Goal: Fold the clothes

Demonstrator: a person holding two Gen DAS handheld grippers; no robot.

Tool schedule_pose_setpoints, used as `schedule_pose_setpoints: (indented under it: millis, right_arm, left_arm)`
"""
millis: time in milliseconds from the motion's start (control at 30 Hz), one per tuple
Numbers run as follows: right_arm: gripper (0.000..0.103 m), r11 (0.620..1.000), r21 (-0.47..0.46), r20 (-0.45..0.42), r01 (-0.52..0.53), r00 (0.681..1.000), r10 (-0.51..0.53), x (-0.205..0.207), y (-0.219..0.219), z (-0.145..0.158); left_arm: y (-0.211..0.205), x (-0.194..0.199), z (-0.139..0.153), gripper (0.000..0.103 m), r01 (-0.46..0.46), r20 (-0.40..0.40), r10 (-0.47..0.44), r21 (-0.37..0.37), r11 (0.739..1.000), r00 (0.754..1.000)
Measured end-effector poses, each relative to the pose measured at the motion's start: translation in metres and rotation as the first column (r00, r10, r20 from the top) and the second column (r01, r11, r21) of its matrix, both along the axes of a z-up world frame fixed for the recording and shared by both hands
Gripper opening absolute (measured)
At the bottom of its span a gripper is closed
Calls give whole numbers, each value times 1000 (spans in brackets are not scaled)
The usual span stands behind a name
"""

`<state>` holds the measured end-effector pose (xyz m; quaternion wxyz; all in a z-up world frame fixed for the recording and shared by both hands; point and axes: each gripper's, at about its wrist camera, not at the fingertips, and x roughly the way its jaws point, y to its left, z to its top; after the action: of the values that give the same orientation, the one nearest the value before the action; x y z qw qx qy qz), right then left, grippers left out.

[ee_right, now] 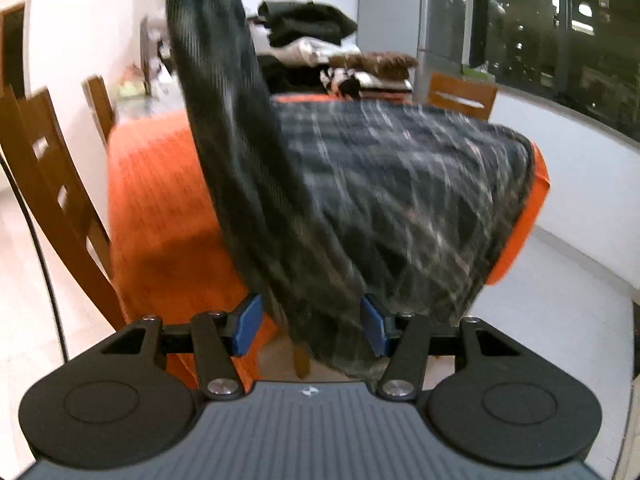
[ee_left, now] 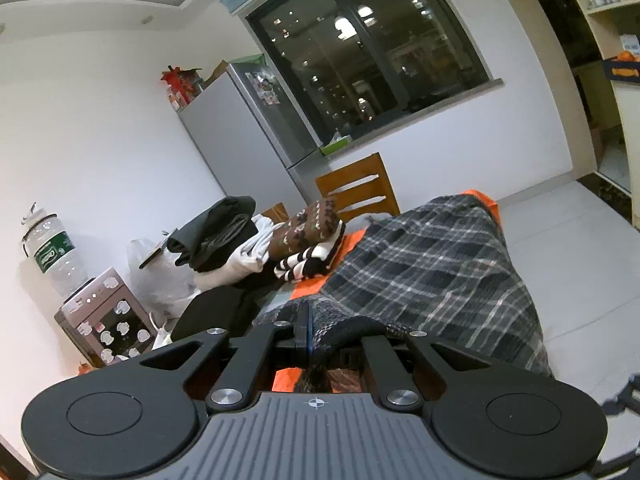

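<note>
A dark grey plaid garment is draped over the orange-covered table and hangs off its edge. My left gripper is shut on a bunched fold of that cloth, its blue pads pressed together. In the right wrist view the same plaid garment is blurred, and one strip of it rises steeply towards the top of the frame. My right gripper is open. A hanging end of the cloth passes between its blue pads, which do not press on it.
A stack of folded clothes and a dark heap lie at the table's far side. Wooden chairs stand to the left, another chair behind. A fridge and a water dispenser stand by the wall.
</note>
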<state>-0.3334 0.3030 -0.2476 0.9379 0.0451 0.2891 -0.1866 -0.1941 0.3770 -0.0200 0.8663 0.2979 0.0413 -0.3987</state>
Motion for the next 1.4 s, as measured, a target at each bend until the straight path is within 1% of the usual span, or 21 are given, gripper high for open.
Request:
schedule_pose_setpoints:
  millis: [100, 167, 300, 400, 533, 700, 800, 933, 1000, 1133, 1233, 1267, 1333, 1367, 1400]
  right_arm:
    - [61, 1000, 3, -42, 11, 999, -11, 5, -3, -17]
    - [62, 1000, 9, -68, 19, 998, -18, 6, -4, -27]
    - [67, 999, 14, -106, 44, 993, -43, 9, -11, -46]
    - [71, 998, 2, -132, 68, 989, -67, 15, -19, -62]
    - [74, 994, -14, -129, 108, 986, -108, 23, -32, -75]
    - [83, 996, -8, -106, 85, 991, -86, 37, -38, -88]
    - [83, 997, -3, -104, 78, 991, -78, 49, -38, -102]
    - [83, 991, 29, -118, 130, 985, -126, 64, -46, -131]
    - [83, 989, 19, -134, 148, 981, -144, 69, -48, -145]
    - [83, 989, -14, -147, 145, 978, -145, 81, -45, -167]
    - [83, 993, -17, -150, 119, 981, -120, 92, -39, -178]
    - [83, 994, -30, -151, 109, 982, -113, 96, -37, -182]
    - [75, 992, -59, -171, 110, 978, -118, 103, -35, -187]
    - [62, 990, -61, -188, 126, 973, -135, 105, -37, -188]
    - [52, 988, -51, -203, 148, 967, -155, 105, -41, -188]
  left_arm:
    - [-6, 5, 10, 6, -5, -23, 4, -30, 1000, 1000]
    - [-9, 7, 18, 6, -1, -20, 0, -49, 999, 1000]
    - [-19, 11, 41, 6, 23, -12, -24, -94, 995, 1000]
    - [-31, 18, 63, 6, 41, -29, -45, -123, 991, 999]
    - [-45, 24, 90, 6, 61, -53, -70, -158, 986, 996]
    - [-58, 27, 119, 6, 82, -85, -100, -194, 978, 991]
    - [-66, 24, 133, 6, 98, -91, -119, -211, 973, 989]
    - [-76, 21, 150, 6, 104, -89, -128, -239, 966, 988]
    - [-79, 21, 157, 6, 95, -98, -123, -254, 963, 988]
    - [-86, 24, 165, 6, 70, -120, -106, -274, 959, 987]
    - [-89, 29, 167, 6, 40, -139, -82, -281, 959, 987]
    - [-90, 30, 167, 6, 30, -142, -72, -281, 959, 987]
    - [-89, 33, 167, 6, 8, -144, -51, -284, 959, 988]
    - [-88, 36, 167, 6, -7, -146, -37, -288, 958, 989]
    - [-86, 38, 167, 6, -23, -149, -22, -292, 956, 989]
